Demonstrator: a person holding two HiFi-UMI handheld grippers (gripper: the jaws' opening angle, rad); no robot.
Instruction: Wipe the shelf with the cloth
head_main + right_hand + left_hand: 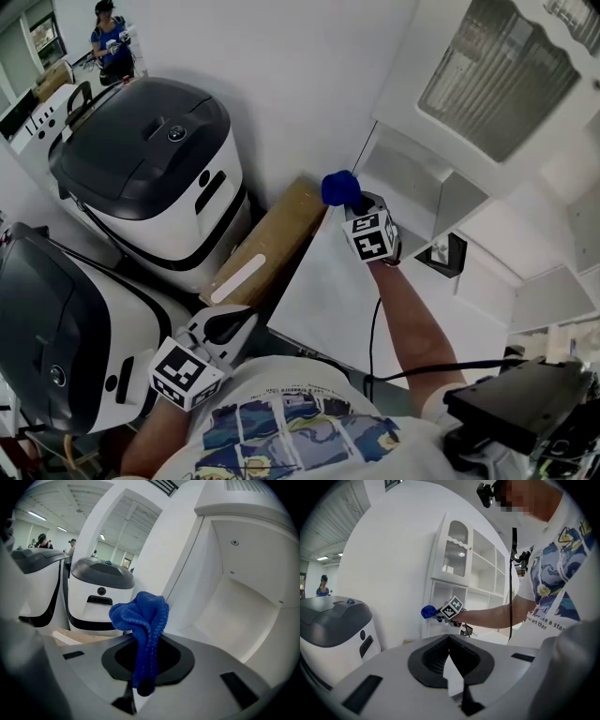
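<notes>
Right hand-held gripper (pixel 146 665) is clamped on the blue cloth (pixel 140 616), which bunches up above the jaws. The cloth sits just beside the left front edge of the white shelf (pixel 234 597); contact cannot be confirmed. An open compartment lies to the cloth's right. Left hand-held gripper (pixel 449 644) is closed on nothing, low, well apart from the shelf. A cardboard panel (pixel 267 239) and a grey-lidded machine (pixel 150 169) border the shelf's left.

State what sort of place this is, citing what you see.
Probably a big workshop or test hall, not a home: a white shelf unit stands near bulky grey-and-white machines, under long ceiling strip lights.
</notes>
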